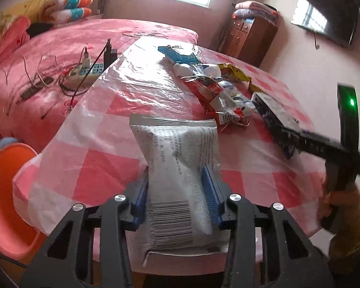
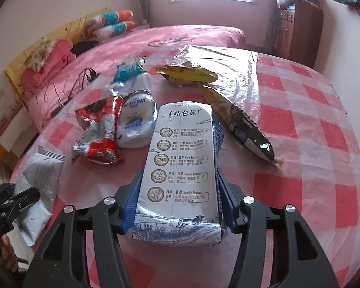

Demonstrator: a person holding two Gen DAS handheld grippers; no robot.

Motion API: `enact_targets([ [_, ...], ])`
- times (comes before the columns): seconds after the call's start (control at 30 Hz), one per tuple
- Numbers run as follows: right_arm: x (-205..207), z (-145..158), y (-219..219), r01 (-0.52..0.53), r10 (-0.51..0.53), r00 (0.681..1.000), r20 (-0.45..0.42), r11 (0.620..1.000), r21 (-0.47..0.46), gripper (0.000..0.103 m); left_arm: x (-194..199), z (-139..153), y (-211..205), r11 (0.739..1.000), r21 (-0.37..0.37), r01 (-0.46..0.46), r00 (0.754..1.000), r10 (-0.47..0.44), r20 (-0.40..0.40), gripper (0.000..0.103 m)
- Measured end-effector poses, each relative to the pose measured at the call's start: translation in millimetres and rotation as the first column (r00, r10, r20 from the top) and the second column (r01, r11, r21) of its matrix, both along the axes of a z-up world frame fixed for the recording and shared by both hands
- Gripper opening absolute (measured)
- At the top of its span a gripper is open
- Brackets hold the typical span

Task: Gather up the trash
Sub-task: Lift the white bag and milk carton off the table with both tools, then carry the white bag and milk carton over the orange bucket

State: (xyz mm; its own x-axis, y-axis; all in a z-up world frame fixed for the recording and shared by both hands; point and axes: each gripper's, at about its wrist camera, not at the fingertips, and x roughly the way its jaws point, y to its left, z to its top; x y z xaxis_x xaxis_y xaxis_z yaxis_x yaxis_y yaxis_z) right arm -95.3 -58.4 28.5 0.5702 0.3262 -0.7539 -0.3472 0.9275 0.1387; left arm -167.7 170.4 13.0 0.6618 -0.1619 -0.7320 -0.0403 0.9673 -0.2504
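Observation:
My left gripper [image 1: 177,192] is shut on a grey-white foil packet [image 1: 180,168] with a barcode, held above the table's near edge. It also shows in the right wrist view [image 2: 39,175]. My right gripper [image 2: 178,201] is shut on a white and blue milk carton [image 2: 182,168], held over the table. In the left wrist view the right gripper [image 1: 288,134] appears at the right holding the carton edge-on. On the table lie a red wrapper [image 2: 98,129], a white pouch [image 2: 136,122], a blue-white wrapper [image 2: 128,70], a yellow wrapper [image 2: 187,73] and a dark snack bag [image 2: 247,129].
The round table [image 2: 300,144] has a red-and-white checked cloth under clear plastic. An orange bin [image 1: 4,192] stands low at the left of the table. A pink bed [image 1: 60,55] with a power strip [image 1: 84,72] and cables lies behind. A wooden cabinet [image 2: 297,26] stands far right.

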Motion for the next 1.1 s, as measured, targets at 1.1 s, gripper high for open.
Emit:
enact_targets([
  [1.1,-92,-7,81,-0.227,0.235,0.968,0.088,0.969,-0.100,0.056,0,-13,3,0.865,-0.498,-0.060,0.996,0.019,-0.088,0.071],
])
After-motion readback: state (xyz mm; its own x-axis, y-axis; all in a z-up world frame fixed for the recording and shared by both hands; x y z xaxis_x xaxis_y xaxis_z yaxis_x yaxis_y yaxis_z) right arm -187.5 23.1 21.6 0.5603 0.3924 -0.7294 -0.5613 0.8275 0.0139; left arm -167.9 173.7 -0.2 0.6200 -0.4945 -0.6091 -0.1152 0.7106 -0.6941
